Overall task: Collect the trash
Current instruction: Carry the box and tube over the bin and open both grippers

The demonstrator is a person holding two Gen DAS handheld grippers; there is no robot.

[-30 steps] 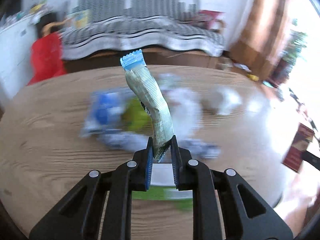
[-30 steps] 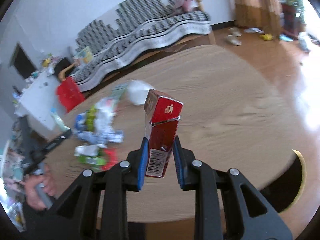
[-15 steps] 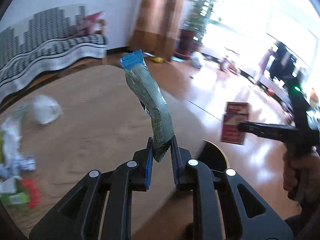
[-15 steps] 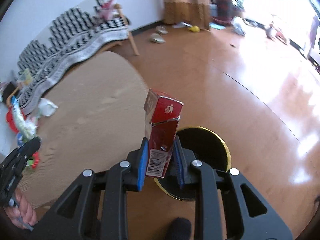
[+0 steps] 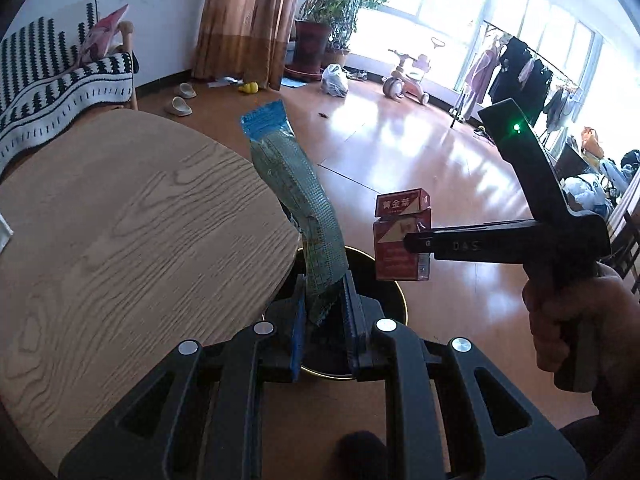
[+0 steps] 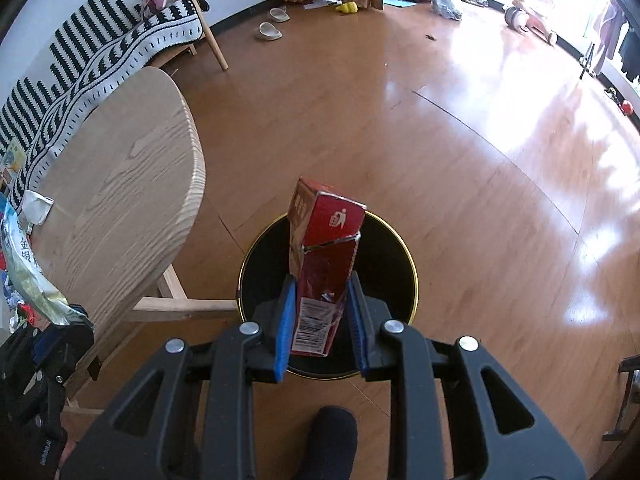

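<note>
My left gripper (image 5: 322, 300) is shut on a long green-and-blue snack wrapper (image 5: 298, 200), held upright over the black gold-rimmed bin (image 5: 394, 300) beside the table. My right gripper (image 6: 320, 304) is shut on a red carton (image 6: 320, 256), held over the same bin (image 6: 400, 256). The red carton (image 5: 402, 236) and right gripper (image 5: 416, 240) also show in the left wrist view, above the bin's right side. The wrapper (image 6: 24, 264) shows at the left edge of the right wrist view.
The round wooden table (image 5: 120, 240) stands left of the bin; its leg frame (image 6: 176, 304) reaches toward the bin. A crumpled white piece (image 6: 36, 206) lies on it. A striped sofa (image 6: 100, 48), slippers (image 6: 269, 32) and tricycle (image 5: 404, 76) stand farther off on the wood floor.
Both grippers swung away from the trash pile on the table to the floor bin, each still holding its item. The right gripper now hangs directly above the bin opening.
</note>
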